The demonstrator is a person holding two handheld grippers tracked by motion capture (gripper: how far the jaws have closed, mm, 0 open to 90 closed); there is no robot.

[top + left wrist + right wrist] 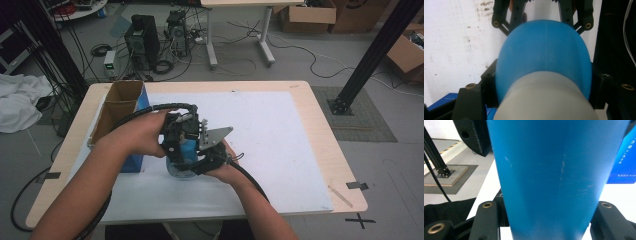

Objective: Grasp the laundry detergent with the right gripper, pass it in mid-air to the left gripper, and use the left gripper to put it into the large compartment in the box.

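- Blue bottle (184, 159), a tapered blue body with a pale grey cap end, stands near the middle of the white mat (280, 140) that covers the wooden table (320, 107), with both grippers wrapped around it.
- At the left of the high view, an open cardboard box (117, 107) with blue sides sits on the mat's left edge, just beside the person's left forearm.
- Left gripper (176, 145), held in the left hand (145, 131), comes at the bottle from above and from the left; a black ribbed cable arcs back from it over the box.
- In the left gripper view the bottle (544, 57) lies between that gripper's two black jaws, its grey cap nearest the camera and its blue body swelling beyond; the jaws sit against its flanks, clamped on it.
- Beyond the bottle in that view, the other gripper's jaws reach in from the top edge over the stained white mat.
- Right gripper (202, 162), in the right hand (225, 170), grips the bottle lower down from the right side; a grey three-cornered plate (216, 136) tops it.
- In the right gripper view the bottle's blue wall (549, 177) rises upright between the two black jaws, which press on both sides, closed firmly on it.
- Behind it there, the blue face of the box shows at the right with white print too small to read.
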